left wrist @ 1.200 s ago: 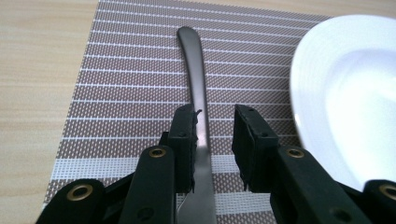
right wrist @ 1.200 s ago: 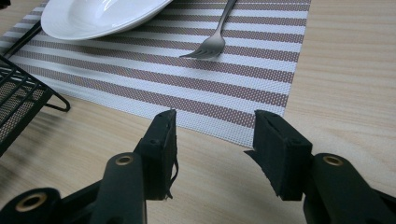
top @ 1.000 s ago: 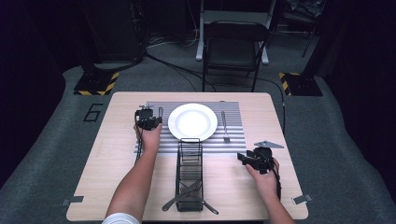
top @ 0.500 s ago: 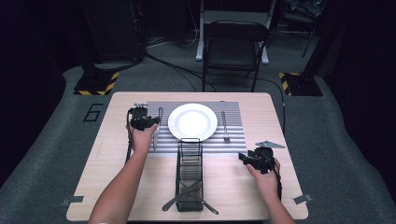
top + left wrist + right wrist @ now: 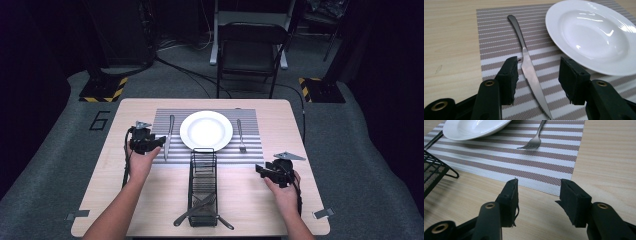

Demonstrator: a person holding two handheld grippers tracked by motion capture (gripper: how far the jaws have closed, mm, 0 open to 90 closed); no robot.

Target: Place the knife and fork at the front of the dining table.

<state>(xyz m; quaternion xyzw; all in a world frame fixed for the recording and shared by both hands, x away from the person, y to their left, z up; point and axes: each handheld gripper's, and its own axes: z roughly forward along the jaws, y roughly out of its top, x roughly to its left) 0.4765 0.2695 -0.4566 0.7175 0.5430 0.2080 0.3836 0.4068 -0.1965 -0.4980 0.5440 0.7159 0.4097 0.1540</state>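
Both pads of the left gripper [image 5: 537, 75], just opened, flanked the knife [image 5: 529, 65] on the mat [image 5: 491, 37] untouched.

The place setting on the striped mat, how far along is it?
Mostly laid. The white plate sits mid-placemat, with the fork on one side and the knife lying flat on the other. The left gripper has just been opening; the knife lies between its jaws, untouched. The right gripper waits open and empty. Utensils in the black wire caddy may remain.
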